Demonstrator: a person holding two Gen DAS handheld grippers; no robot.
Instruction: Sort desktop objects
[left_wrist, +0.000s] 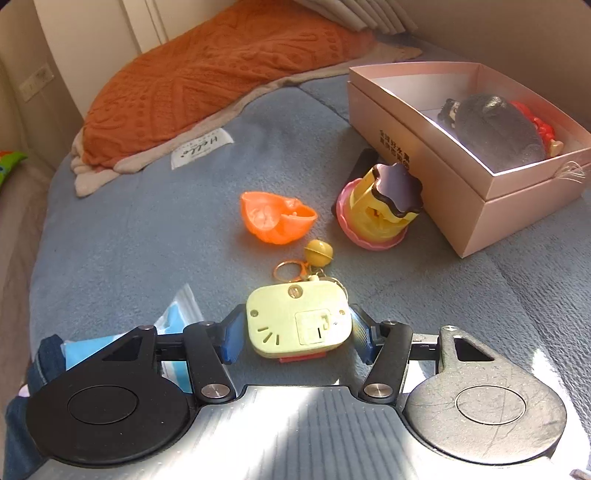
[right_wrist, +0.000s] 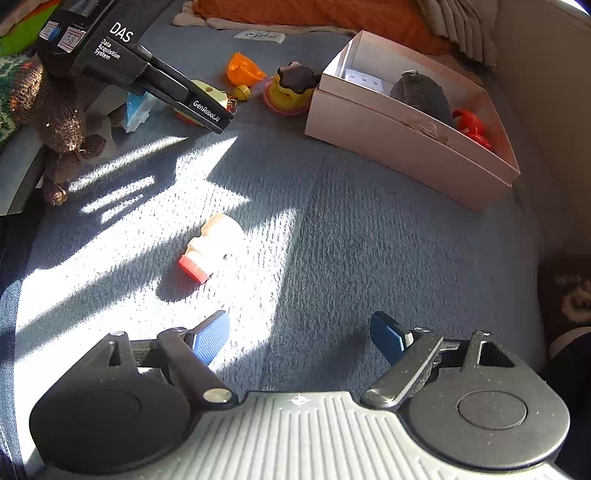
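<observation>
My left gripper has its blue pads on both sides of a pale yellow keychain toy with a bell and ring; it looks shut on it. The toy also shows in the right wrist view, held by the left gripper. An orange shell piece and a yellow-and-pink pudding toy lie ahead. A pink box at right holds a dark grey lump and red toys. My right gripper is open and empty above the blue blanket; a cream-and-red toy lies ahead-left.
An orange blanket lies at the back. A blue-and-clear packet sits by the left gripper. A brown knitted plush is at the left edge in the right wrist view. The grey-blue blanket covers the surface.
</observation>
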